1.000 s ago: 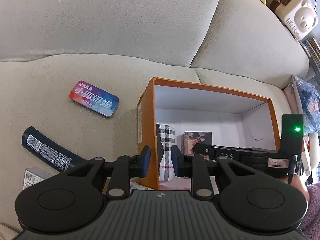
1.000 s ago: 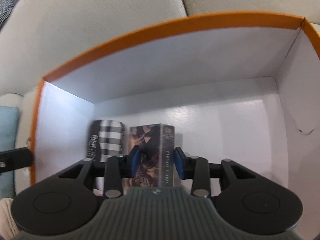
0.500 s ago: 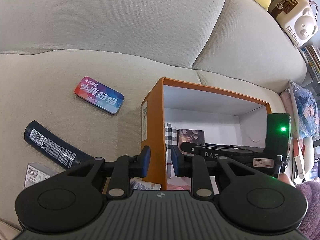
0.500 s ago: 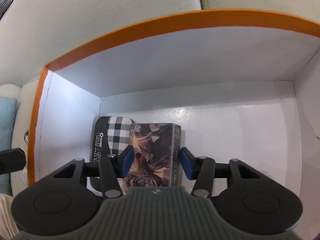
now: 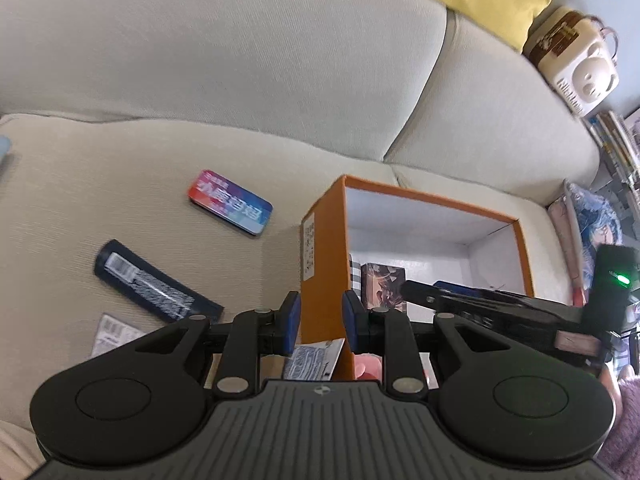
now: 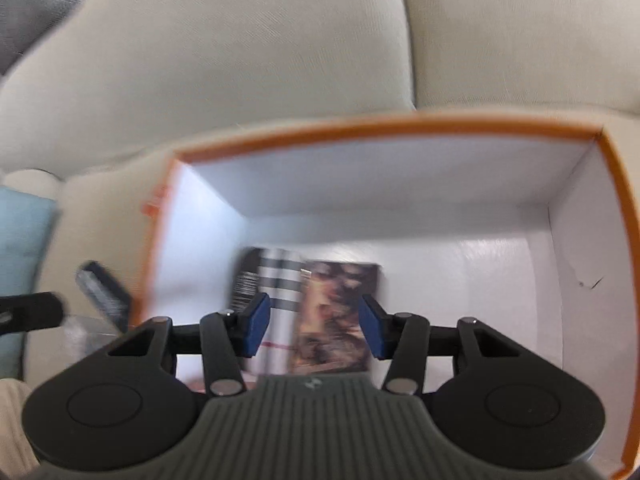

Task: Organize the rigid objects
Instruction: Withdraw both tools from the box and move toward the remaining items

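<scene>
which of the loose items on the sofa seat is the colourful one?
The flat red-to-blue tin with white lettering, nearest the backrest. The dark blue tube and white carton lie nearer the left gripper.

Left wrist cam sits low behind its fingers (image 5: pixel 290 322), facing fwd at the sofa back, just beside the orange box (image 5: pixel 322 264) at its left wall. Right wrist cam looks fwd and down into the same box (image 6: pixel 400 126), close in, blurred. Both views share the box interior w/ the checked pack (image 5: pixel 354 276) (image 6: pixel 280 292) & card box (image 5: pixel 382 286) (image 6: pixel 336 312).
</scene>
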Demonstrator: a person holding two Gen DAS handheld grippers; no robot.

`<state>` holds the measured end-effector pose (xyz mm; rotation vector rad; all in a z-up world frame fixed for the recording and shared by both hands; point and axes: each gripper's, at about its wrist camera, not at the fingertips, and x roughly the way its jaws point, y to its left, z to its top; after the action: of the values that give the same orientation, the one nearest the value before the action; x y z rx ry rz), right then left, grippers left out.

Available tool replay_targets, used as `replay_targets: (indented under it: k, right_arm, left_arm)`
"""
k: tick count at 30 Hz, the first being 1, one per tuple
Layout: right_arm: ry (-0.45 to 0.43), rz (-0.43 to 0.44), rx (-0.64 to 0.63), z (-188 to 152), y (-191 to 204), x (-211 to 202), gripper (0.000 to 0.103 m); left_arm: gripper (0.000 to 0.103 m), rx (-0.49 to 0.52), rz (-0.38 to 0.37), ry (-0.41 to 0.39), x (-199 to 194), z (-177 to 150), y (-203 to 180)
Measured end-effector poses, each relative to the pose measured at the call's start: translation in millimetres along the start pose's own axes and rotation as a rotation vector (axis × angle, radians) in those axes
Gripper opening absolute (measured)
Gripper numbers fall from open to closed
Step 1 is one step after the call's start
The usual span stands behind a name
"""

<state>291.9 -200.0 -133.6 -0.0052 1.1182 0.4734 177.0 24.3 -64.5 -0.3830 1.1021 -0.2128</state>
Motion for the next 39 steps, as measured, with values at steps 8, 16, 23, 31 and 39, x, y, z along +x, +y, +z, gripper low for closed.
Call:
replay_targets:
  k: [8, 16, 23, 31, 39]
  right_arm:
    - [-0.169, 0.145, -0.104, -32.2, 75.2, -68.0, 0.05]
    - [-0.121, 0.194, -0.219, -61.3, 144.7, -57.5, 0.041]
    - [-0.037, 0.132, -0.271, -81.0, 174.5, -27.4, 0.038]
    - [-0.001, 0.025, -0.271, -96.5, 160.1, -30.4, 0.037]
    - [-0.084, -0.117, -0.289, -97.2, 157.8, -49.3, 0.03]
  left_arm:
    - [0.029, -0.007, 0.034, -0.073, -51.3, -27.9, 39.8]
    - [0.029, -0.105, 0.104, -0.098, -64.9, -60.8, 98.9]
    - [0.029, -0.128, 0.075, -0.063, -45.0, -70.1, 122.6]
    - [0.031, -0.024, -0.03, -0.014, -12.6, -67.5, 95.7]
    - [0.031, 0.01, -0.039, -0.002, -4.6, -63.9, 83.0]
